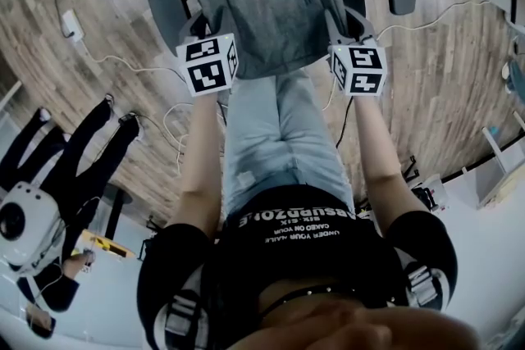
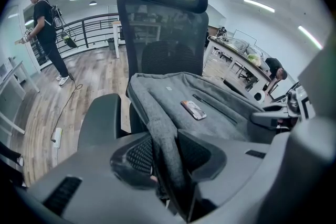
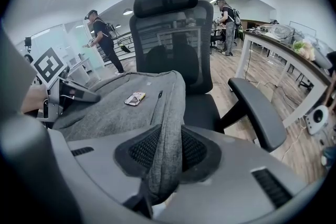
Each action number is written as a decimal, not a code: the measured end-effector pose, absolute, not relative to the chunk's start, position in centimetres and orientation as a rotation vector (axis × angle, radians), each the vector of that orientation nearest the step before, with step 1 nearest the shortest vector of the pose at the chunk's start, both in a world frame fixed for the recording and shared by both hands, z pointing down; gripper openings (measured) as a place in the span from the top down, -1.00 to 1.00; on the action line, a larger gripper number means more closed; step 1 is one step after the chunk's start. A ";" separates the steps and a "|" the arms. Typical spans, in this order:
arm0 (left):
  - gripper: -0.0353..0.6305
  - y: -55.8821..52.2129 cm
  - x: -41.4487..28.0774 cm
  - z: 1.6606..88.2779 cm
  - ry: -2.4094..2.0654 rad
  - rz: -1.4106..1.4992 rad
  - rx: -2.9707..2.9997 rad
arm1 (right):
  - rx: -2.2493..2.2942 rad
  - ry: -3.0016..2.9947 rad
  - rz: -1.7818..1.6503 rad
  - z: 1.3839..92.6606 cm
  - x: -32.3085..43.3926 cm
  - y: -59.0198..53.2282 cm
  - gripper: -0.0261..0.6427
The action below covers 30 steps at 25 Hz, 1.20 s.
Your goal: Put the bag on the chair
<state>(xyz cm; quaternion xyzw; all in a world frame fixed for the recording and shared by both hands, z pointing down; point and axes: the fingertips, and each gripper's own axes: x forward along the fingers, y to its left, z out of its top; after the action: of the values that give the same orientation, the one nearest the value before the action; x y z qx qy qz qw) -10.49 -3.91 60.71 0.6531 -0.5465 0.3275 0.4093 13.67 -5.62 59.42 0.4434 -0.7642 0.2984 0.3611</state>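
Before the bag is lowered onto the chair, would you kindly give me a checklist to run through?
1. Left gripper shut on the bag's edge: ok.
2. Right gripper shut on the opposite edge: ok.
3. Bag held over the chair, between its armrests: ok.
4. Seat under the bag free of other things: cannot tell, the bag hides most of it.
5. Bag resting on the seat: cannot tell.
6. Bystanders away from the chair: ok.
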 end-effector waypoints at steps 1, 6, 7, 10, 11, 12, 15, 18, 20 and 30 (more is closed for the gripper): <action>0.54 -4.0 -10.5 60.9 -1.371 0.828 1.638 | 1.141 -1.966 0.770 59.5 13.7 -5.7 0.62; 0.54 -4.3 -10.4 62.0 -1.353 0.838 1.620 | 1.139 -1.951 0.783 60.5 13.8 -6.0 0.62; 0.54 -4.3 -10.4 62.3 -1.348 0.839 1.614 | 1.138 -1.945 0.788 60.8 13.9 -6.0 0.62; 0.54 -4.4 -10.4 63.2 -1.333 0.841 1.600 | 1.131 -1.930 0.797 61.6 13.9 -6.0 0.62; 0.54 -4.5 -10.6 63.5 -1.328 0.843 1.595 | 1.129 -1.924 0.799 61.8 13.7 -6.0 0.62; 0.54 -4.6 -10.8 63.8 -1.324 0.844 1.590 | 1.127 -1.919 0.801 62.0 13.5 -6.1 0.62; 0.54 -5.2 -11.7 64.7 -1.317 0.847 1.562 | 1.124 -1.906 0.807 62.7 12.7 -6.7 0.62; 0.54 -6.1 -12.2 65.4 -1.322 0.843 1.552 | 1.121 -1.894 0.815 63.1 12.1 -7.3 0.62; 0.54 -6.5 -12.5 65.6 -1.317 0.848 1.546 | 1.119 -1.889 0.820 63.3 11.8 -7.5 0.62; 0.54 -6.5 -12.1 67.5 -1.296 0.869 1.501 | 1.119 -1.859 0.836 65.1 12.2 -7.7 0.61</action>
<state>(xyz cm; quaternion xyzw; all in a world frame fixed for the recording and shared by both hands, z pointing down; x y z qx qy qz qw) -12.15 -6.49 67.53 0.6124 -0.5287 0.3543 0.4689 12.24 -7.69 65.10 0.4415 -0.7339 0.3300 0.3970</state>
